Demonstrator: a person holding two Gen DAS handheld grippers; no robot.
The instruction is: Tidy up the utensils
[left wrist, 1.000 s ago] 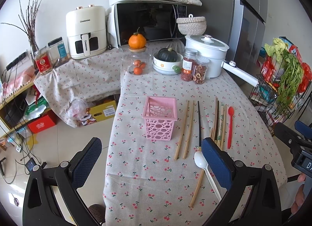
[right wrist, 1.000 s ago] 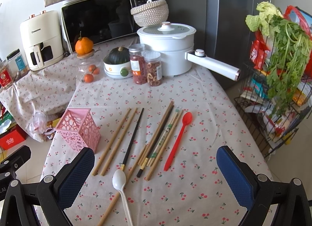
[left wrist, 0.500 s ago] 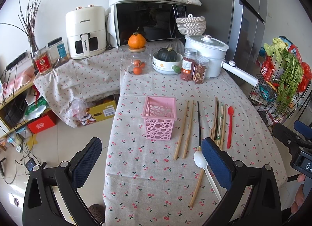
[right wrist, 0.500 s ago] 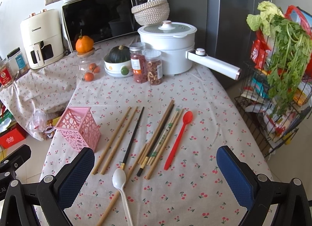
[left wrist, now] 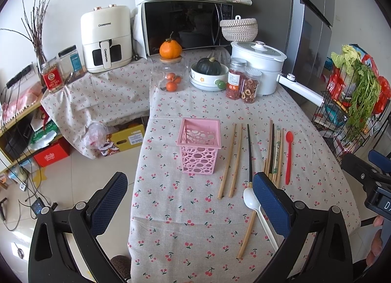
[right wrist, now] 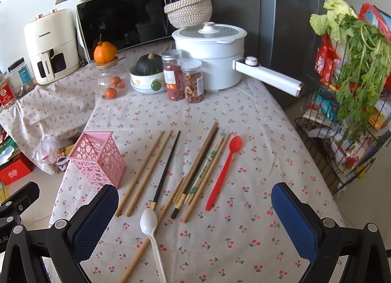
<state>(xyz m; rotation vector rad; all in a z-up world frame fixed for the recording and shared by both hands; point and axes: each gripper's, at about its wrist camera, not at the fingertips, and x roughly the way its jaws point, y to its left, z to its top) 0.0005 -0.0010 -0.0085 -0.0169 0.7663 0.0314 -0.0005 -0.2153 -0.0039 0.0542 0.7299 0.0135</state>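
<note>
1. Since the earlier frames: nothing displaced; only a faint drift of both views, utensils and holder unmoved.
2. Nearest: left gripper and right gripper, both spread wide and empty, hovering over the near table edge.
3. Just ahead: white spoon, bowl away from the grippers, handle running back toward them, crossing a stray wooden chopstick.
4. Mid-table: wooden chopstick pair, black chopstick, mixed chopstick bundle and red spoon, all flat on the cherry-print tablecloth, long axes pointing away, roughly parallel.
5. Deciding relation: utensils centred between the right gripper's fingers, hence likely nearer that hand; pink holder upright and empty, left of the row, ahead of the left gripper.
6. Farthest: white pot, jars, microwave.
</note>
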